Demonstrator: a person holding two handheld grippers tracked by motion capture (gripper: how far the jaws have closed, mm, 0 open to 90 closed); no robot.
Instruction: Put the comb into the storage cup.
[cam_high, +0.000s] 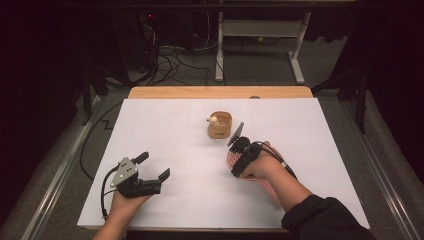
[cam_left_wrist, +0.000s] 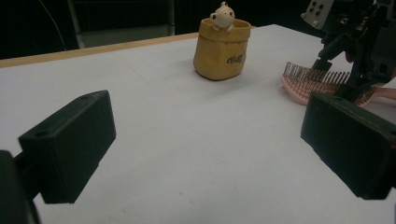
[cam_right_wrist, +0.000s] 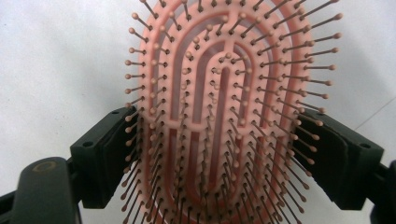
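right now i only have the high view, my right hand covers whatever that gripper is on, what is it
Observer: A pink hairbrush, bristles up; the right gripper has one jaw on each side of its head.
Operator: is it clamped
Observer: The pads sit against the brush's edges in among the outer bristles, so it looks gripped.
Operator: and that tan pot, anything on it
Observer: The yellow pouch has dark lettering on its front and a small cream bear figure peeking over its rim.
Operator: left gripper holding anything
Observer: No, the left gripper is open with bare white table between its jaws.
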